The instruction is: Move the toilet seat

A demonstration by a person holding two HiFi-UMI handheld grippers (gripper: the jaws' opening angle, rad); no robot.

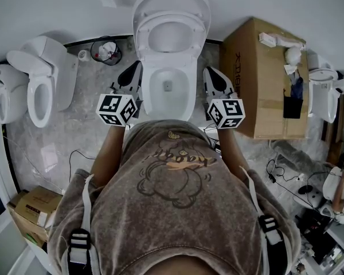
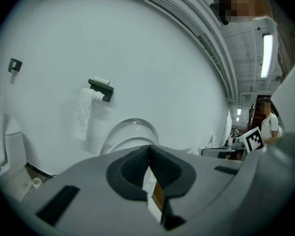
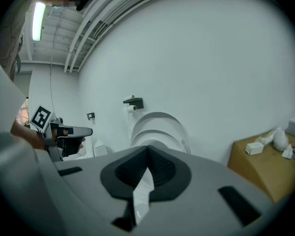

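The toilet [image 1: 187,87] stands between a second toilet [image 1: 41,82], left, and a cardboard box [image 1: 258,79], right.

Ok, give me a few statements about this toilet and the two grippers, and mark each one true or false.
1. The toilet's seat and lid are both raised. True.
2. The left gripper is clamped on the seat. False: its jaws are together on nothing, and it is held beside the bowl.
3. A cardboard box stands right of the toilet in the head view. True.
4. The right gripper has its jaws wide open. False: they are together, with nothing between them.
5. A toilet paper roll hangs on the wall, with paper trailing down. True.
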